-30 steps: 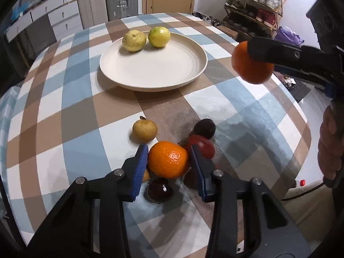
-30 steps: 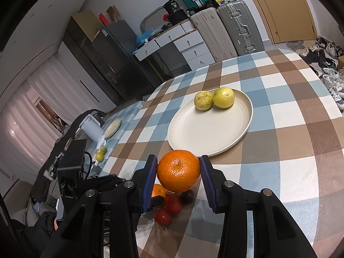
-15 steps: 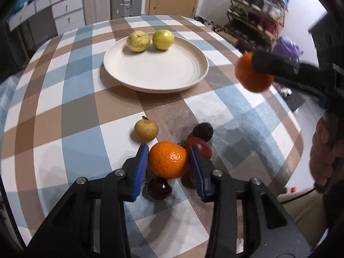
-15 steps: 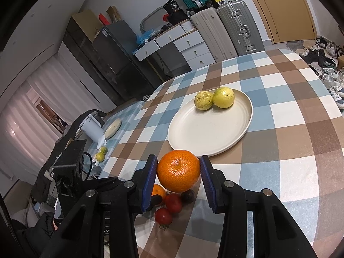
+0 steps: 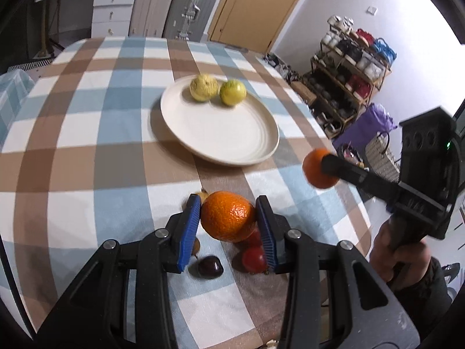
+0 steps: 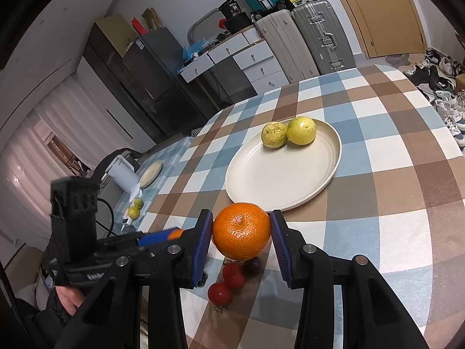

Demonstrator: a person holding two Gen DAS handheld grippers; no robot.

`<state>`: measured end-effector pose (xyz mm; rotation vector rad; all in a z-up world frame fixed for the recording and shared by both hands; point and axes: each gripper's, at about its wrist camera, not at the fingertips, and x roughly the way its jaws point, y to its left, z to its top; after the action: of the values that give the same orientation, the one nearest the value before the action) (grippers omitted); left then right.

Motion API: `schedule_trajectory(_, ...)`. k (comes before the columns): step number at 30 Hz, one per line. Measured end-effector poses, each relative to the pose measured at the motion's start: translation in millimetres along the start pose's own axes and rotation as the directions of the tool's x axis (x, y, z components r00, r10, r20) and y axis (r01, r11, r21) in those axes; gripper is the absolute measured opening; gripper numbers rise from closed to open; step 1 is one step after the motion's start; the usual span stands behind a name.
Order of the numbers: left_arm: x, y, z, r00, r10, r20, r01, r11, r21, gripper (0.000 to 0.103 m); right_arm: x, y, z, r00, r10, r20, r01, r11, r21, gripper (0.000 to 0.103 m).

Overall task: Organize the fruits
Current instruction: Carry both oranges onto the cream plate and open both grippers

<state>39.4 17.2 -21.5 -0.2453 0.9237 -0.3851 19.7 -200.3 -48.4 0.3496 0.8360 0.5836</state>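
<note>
My left gripper (image 5: 228,221) is shut on an orange (image 5: 228,216) and holds it above the checked table. My right gripper (image 6: 241,234) is shut on a second orange (image 6: 241,234), also held in the air; it shows at the right of the left wrist view (image 5: 318,168). A white plate (image 5: 229,136) holds two yellow-green fruits (image 5: 203,88) (image 5: 232,92) at its far rim; it also shows in the right wrist view (image 6: 279,180). Red tomatoes (image 6: 220,293) (image 6: 233,274), a dark plum (image 5: 209,266) and a small brown fruit (image 5: 202,195) lie under the grippers.
The table drops off at the right toward a shoe rack (image 5: 351,84) and a wicker basket (image 5: 380,157). A kettle (image 6: 122,171) and small plate (image 6: 151,171) stand at the table's far left. Suitcases (image 6: 316,40) and drawers (image 6: 250,61) stand behind.
My left gripper has lifted its orange off the table and swung so the plate sits farther ahead. The right gripper with its orange has barely moved.
</note>
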Motion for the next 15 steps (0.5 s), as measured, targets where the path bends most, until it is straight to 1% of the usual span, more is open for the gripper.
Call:
schedule_trajectory(8, -4, 4, 41, 0.999, 0.007, 0.044, -0.007, 1.000, 0.005, 0.036, 10, 6, 7, 1.000, 0.010, 0.007, -0.010, 1.000, -0.001, 0.041)
schedule_trajectory(12, 5, 12, 67, 0.999, 0.001, 0.044, 0.000, 1.000, -0.017, 0.036, 19, 9, 15, 1.000, 0.013, 0.010, -0.013, 1.000, -0.005, 0.041)
schedule_trajectory(15, 17, 18, 87, 0.999, 0.012, 0.041, -0.011, 1.000, -0.023, 0.036, 31, 10, 25, 1.000, 0.010, 0.005, -0.010, 1.000, -0.007, 0.041)
